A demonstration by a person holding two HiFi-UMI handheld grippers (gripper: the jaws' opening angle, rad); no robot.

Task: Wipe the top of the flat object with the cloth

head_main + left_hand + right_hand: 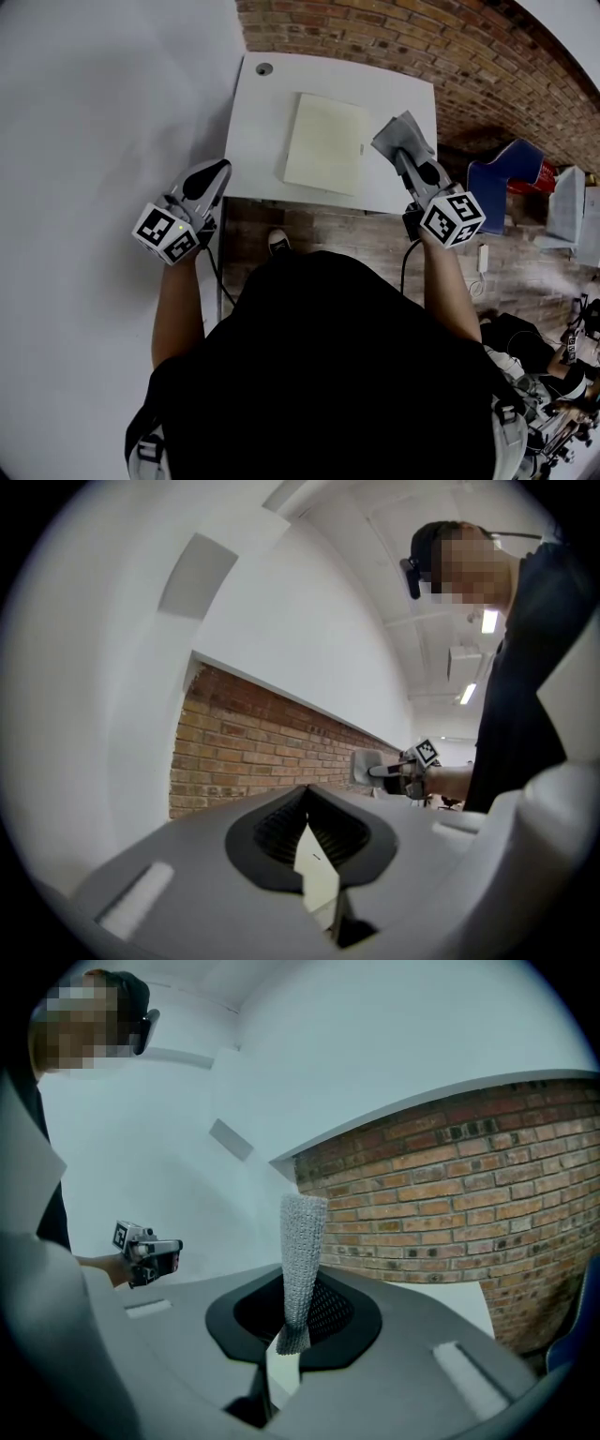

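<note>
Upper right, right gripper (400, 150) pinches cloth (403, 131) near pad (326, 142); left gripper (219, 171), pressed together and empty at left, steadies nothing, so wiping may shift pad.

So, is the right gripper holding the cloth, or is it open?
Shut on the cloth: the right gripper's fingers pinch its lower end, and it stands up between them.

Black short-sleeved shirt (328, 375); grey left gripper (221, 169) and right gripper (401, 155) bear black-and-white marker cubes (167, 232), black cables (405, 267).
</note>
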